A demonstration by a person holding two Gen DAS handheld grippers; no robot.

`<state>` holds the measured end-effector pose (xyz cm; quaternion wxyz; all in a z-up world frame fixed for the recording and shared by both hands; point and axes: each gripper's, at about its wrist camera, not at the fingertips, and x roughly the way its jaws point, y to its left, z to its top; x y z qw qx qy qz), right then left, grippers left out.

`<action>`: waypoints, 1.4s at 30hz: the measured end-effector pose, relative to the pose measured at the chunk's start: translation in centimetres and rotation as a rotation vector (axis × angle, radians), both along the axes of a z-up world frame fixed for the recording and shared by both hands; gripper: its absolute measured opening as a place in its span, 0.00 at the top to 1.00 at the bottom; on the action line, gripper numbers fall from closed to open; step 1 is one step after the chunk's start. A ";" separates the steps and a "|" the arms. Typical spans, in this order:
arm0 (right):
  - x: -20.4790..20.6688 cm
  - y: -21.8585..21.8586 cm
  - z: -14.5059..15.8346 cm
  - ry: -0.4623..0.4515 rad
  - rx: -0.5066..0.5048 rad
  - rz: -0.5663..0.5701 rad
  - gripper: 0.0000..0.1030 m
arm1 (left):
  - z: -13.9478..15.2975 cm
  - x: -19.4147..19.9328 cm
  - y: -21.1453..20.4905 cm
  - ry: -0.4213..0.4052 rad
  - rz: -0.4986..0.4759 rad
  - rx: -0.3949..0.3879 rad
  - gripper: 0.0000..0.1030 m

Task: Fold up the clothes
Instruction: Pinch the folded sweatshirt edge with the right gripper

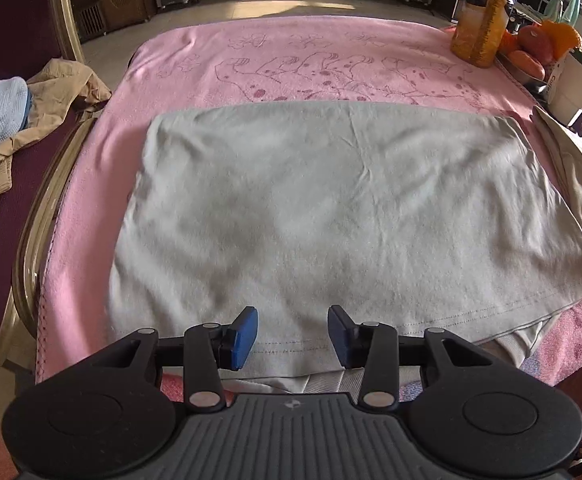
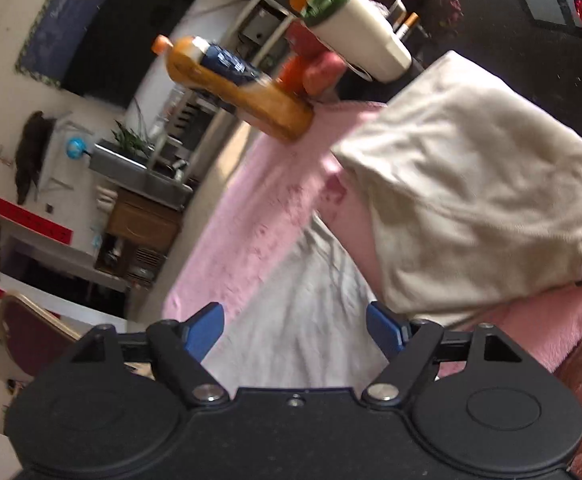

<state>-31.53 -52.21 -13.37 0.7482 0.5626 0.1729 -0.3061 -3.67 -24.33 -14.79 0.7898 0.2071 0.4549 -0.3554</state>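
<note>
Left wrist view: the left gripper (image 1: 293, 334) hovers with its jaws parted and nothing between them, just above the near hem of a grey shirt (image 1: 331, 208). The shirt lies flat and squared on a pink blanket (image 1: 291, 64), its hem doubled over a lower layer at the near edge. More clothes (image 1: 19, 120) sit heaped on a chair at the left; a beige garment (image 1: 579, 184) lies at the right edge.

Right wrist view: tilted and blurred. The right gripper (image 2: 295, 330) is likewise spread and empty, over the grey shirt's creased cloth (image 2: 311, 320). The beige garment (image 2: 471, 192) looks folded into a block beside it.

Judgement: the flat shirt fits either a spread piece awaiting a fold or a half-folded one. Any grasp should pinch all hem layers together, both corners level, so the edge lifts straight.
</note>
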 end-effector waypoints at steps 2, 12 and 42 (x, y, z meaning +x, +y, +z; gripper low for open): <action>0.2 0.6 -1.7 0.069 0.006 0.007 0.29 | -0.2 -0.2 -0.1 -0.022 -0.027 -0.027 0.61; 1.0 1.5 -5.2 0.264 -0.010 0.067 0.61 | -1.8 1.1 0.0 -0.041 0.014 -0.013 0.61; 2.8 2.0 -3.8 0.199 -0.141 0.020 0.93 | -2.2 4.3 2.5 -0.038 0.146 0.117 0.60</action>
